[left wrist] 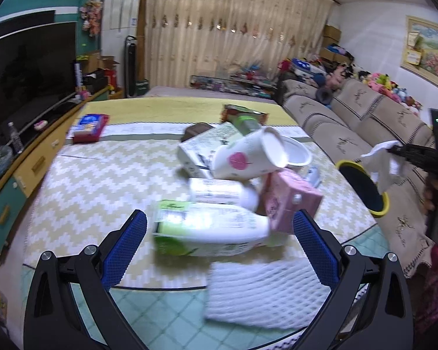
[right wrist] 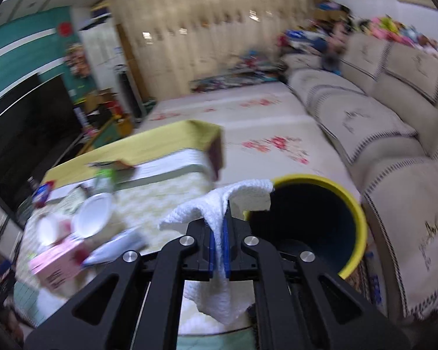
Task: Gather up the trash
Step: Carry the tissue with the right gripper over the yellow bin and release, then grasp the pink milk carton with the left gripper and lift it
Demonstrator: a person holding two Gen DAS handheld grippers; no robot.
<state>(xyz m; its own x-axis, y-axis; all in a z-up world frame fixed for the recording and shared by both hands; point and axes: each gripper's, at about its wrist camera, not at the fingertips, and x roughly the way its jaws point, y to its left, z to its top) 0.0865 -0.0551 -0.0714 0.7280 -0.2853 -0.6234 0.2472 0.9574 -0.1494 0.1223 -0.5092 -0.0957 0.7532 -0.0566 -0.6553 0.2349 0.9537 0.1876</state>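
Right hand-held gripper (right wrist: 219,233): clamped on your tissue (right wrist: 219,300), centre frame; soft, light.
Bin (right wrist: 356,204): right of centre.
Left hand-held gripper (left wrist: 219,227): open; take bottle (left wrist: 213,224) mid-body, slippery.

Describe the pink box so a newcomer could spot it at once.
Start at the low table with the zigzag-patterned cloth, in front of the long beige sofa. A heap of trash lies on the side nearest the sofa. The pink box sits at the heap's right edge, just below the tipped white cup with the pink spot; it is the only fully pink, square-cornered item among white bottles and cartons.
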